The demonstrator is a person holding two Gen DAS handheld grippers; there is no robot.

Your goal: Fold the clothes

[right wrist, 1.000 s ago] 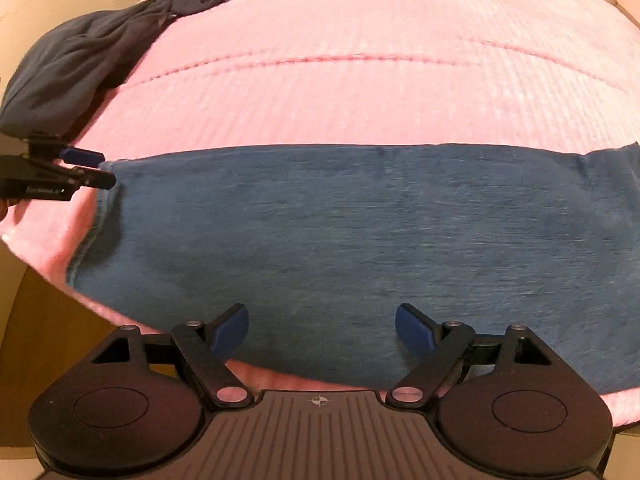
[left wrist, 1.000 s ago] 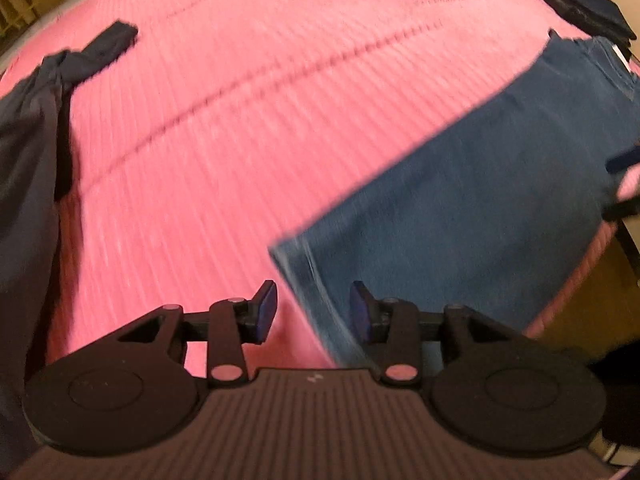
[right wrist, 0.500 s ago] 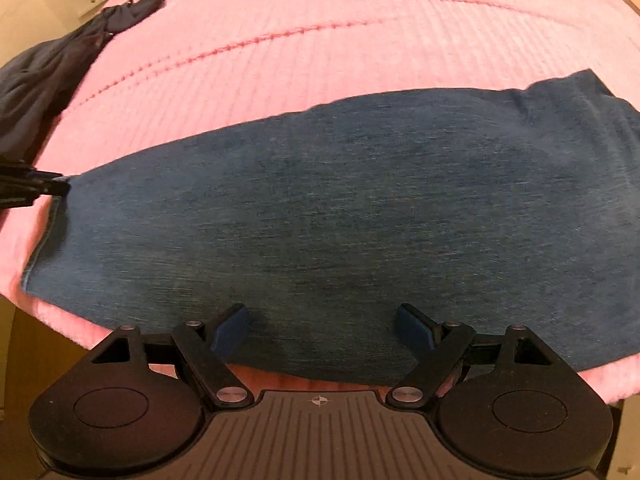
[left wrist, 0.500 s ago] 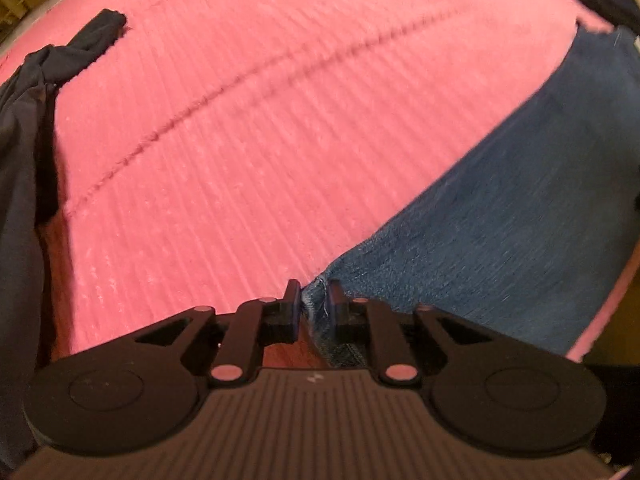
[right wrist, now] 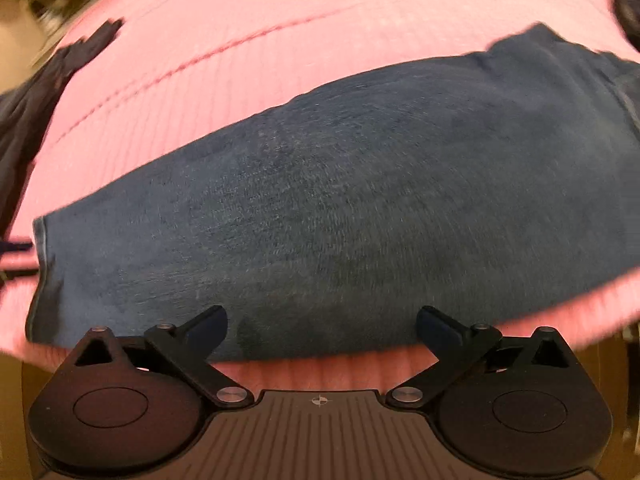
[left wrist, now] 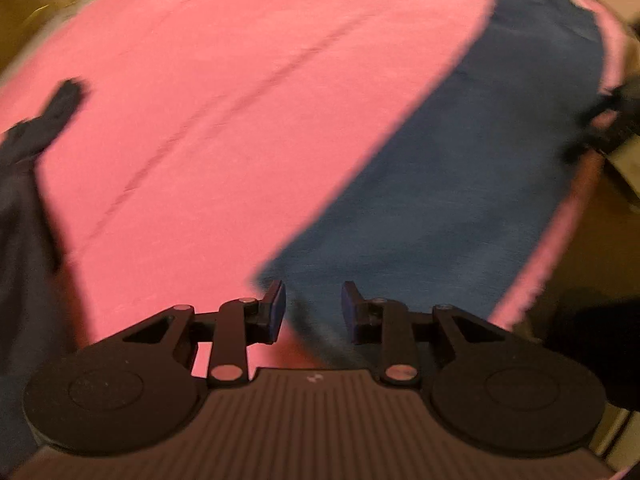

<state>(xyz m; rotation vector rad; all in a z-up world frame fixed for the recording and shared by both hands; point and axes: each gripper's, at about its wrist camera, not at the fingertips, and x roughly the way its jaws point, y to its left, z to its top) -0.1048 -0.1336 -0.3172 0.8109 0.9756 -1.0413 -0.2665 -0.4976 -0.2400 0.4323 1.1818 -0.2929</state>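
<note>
Lying between parted fingers (left wrist: 276,312): jeans (left wrist: 460,200)

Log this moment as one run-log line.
task: fold clothes | left tool: open over jeans hem | right tool: open at long edge | jeans: flat on pink blanket | dark garment: aside

Both wrist views look closely down on jeans (left wrist: 460,184).

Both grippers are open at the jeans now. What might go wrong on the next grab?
The jeans lie flat on the pink blanket, so the left gripper at the hem might pinch blanket too. The right gripper sits at the long edge near the bed's side; a pull there may drag the denim off.
</note>
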